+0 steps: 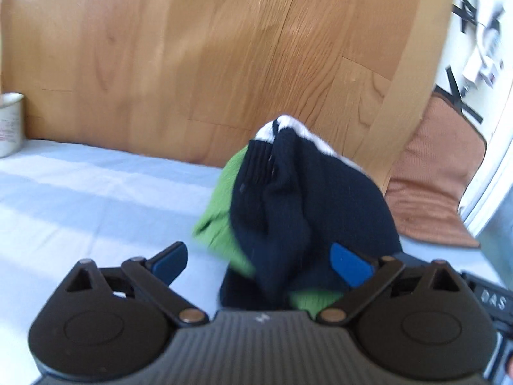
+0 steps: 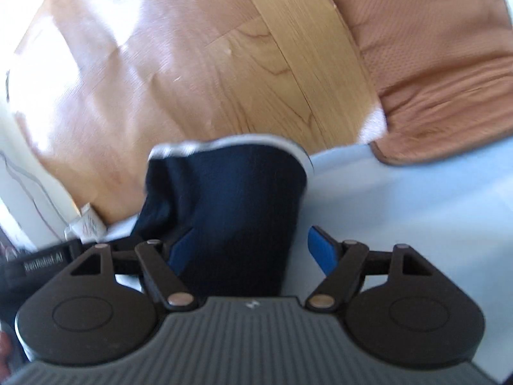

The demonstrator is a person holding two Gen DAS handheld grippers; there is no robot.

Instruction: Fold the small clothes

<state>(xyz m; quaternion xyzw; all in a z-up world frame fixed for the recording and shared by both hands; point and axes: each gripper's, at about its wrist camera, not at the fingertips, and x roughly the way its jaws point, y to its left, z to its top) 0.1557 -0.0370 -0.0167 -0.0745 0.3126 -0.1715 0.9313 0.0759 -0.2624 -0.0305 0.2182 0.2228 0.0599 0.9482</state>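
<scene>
Small navy garment, ribbed knit w/ white band at top edge, bunched into a lumpy mound on the pale blue sheet, close to wooden headboard. Bright green cloth pokes out beside & under it. Left gripper jaws wide apart, garment between the blue pads, not pinched. Right gripper also spread wide; navy fabric btwn pads, right pad clear of it. Both views blurred. Tan cushion nearby.

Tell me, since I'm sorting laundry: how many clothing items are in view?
2: a navy garment bunched on the pale sheet, and a green garment beneath it. More may be hidden.
</scene>
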